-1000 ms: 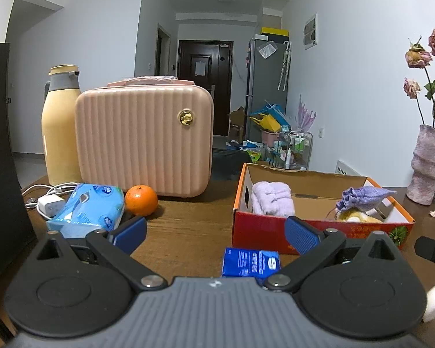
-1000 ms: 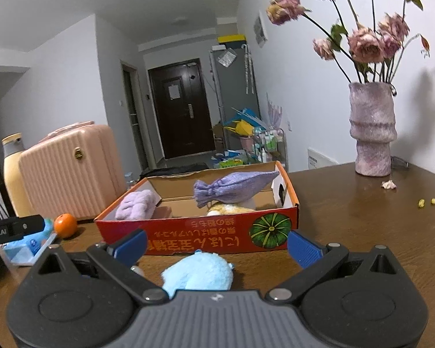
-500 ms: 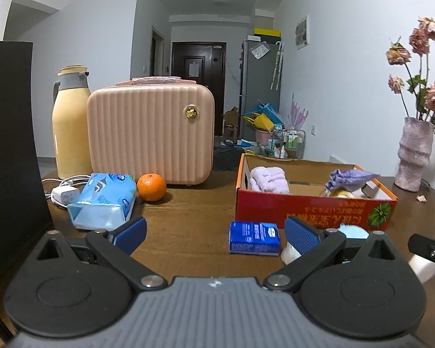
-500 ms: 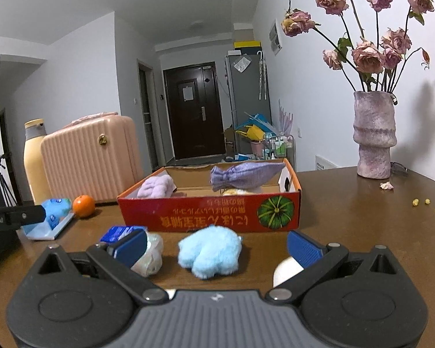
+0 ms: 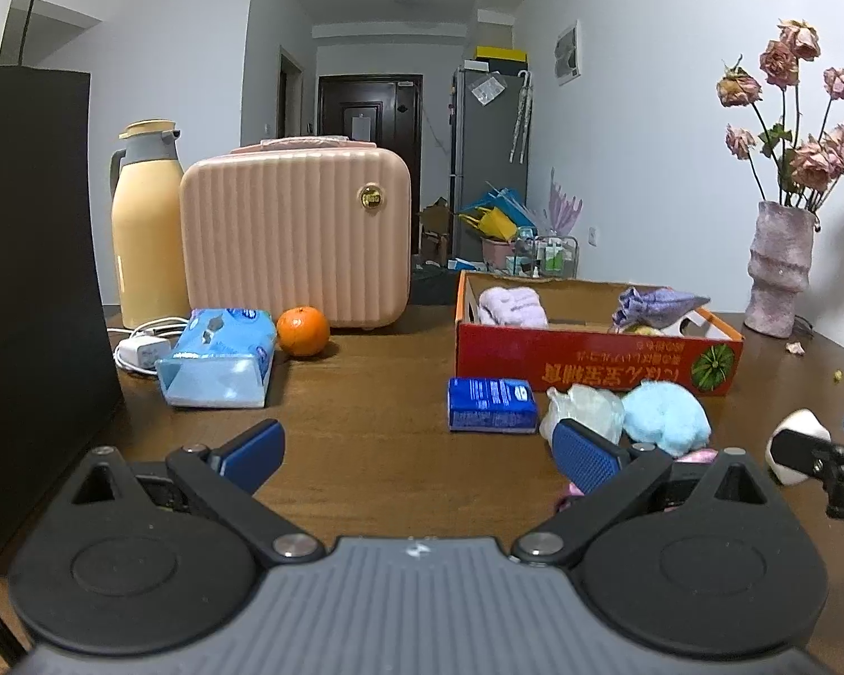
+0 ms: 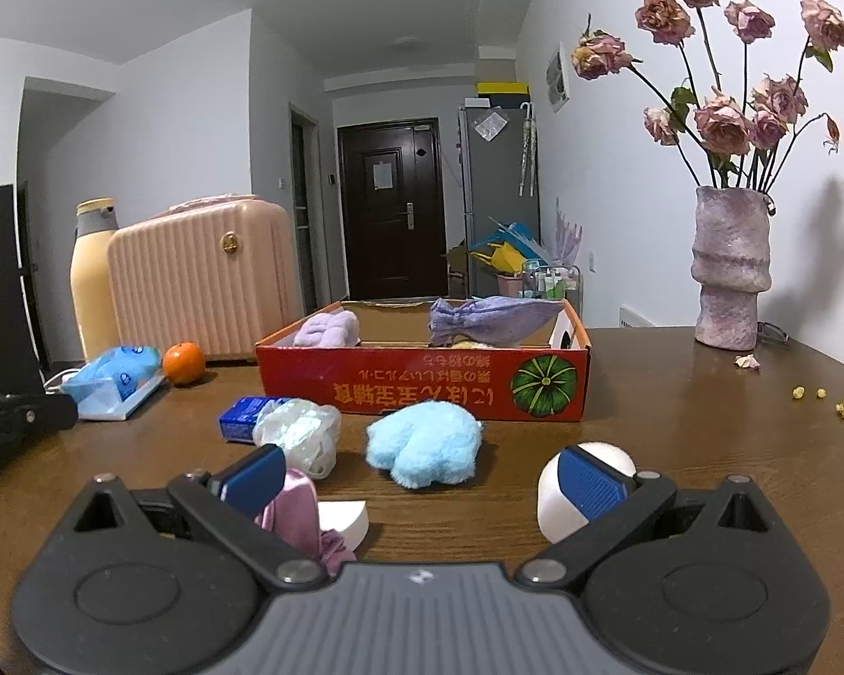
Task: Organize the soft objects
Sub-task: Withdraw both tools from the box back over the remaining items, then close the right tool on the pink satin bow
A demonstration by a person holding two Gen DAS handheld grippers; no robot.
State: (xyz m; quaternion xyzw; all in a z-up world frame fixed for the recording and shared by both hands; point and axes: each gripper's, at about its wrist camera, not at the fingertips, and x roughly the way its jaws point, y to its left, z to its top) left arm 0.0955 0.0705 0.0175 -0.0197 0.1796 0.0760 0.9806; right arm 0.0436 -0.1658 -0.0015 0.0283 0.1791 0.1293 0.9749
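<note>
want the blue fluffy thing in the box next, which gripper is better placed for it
Right, probably. The right gripper is open and the blue plush sits centred just ahead of its fingers. From the left gripper, also open, the plush lies off to its right.

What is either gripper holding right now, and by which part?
Nothing is held: the left gripper and right gripper both have jaws wide open above the table.

1. Pink satin item (image 6: 295, 512): partly hidden behind the right gripper's left finger (image 6: 252, 478).
2. White ball (image 6: 582, 492): overlapped by the other finger.
3. Yellow object (image 5: 644, 329) in the red box (image 5: 591, 360): mostly concealed beneath the purple pouch (image 5: 655, 304).
</note>
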